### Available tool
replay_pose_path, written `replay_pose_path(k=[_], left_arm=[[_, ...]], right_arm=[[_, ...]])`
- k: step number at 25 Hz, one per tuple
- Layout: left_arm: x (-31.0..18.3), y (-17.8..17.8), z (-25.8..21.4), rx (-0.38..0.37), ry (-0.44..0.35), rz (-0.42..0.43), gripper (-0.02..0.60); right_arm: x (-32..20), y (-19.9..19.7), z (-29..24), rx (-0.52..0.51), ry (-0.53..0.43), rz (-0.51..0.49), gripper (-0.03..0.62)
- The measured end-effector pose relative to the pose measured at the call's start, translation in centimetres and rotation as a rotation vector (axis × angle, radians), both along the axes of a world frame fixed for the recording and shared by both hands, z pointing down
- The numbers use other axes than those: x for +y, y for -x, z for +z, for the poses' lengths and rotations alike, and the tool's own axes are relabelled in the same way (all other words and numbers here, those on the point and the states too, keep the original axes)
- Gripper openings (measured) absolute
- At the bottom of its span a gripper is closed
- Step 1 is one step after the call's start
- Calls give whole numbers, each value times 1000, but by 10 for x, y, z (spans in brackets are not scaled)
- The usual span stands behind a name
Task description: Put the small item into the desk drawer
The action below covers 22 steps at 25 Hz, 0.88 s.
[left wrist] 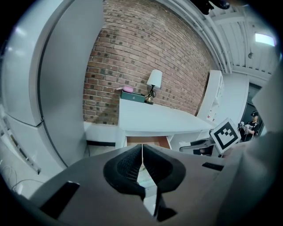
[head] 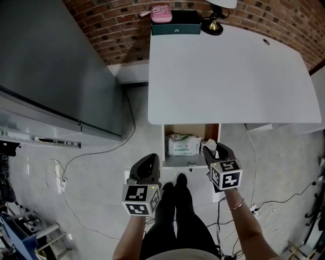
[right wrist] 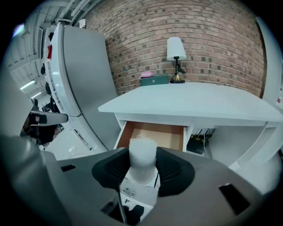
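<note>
The desk drawer stands pulled out under the white desk's front edge, its wooden bottom showing. A small white cylinder-shaped item sits between the pads of my right gripper, which is shut on it. In the head view, that gripper and the item hover at the drawer's front right corner. My left gripper hangs just left of the drawer front, its jaws closed together with nothing in them.
A pack of wipes lies inside the drawer. On the desk top, at the back, stand a green box with a pink case and a lamp. A tall grey cabinet stands left. Cables trail on the floor.
</note>
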State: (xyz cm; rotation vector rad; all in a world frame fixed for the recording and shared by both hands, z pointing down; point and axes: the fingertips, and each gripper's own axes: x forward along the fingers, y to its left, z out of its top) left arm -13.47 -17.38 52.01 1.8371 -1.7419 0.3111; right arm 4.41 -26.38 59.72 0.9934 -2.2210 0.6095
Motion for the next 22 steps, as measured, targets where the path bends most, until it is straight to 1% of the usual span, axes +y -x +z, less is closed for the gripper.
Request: replay_pose_path(k=[9,16,22], left_arm=[[-2,18,31,12,19,-60,26],[2,34,54,12,38,-95,26],[2,47,70,20,49,-136,26]], right_arm=[[-28,8,66,79,52,-13,181],[-48,19,112,182,42,-47,181],[-64,28,149,253,58,-92,181]])
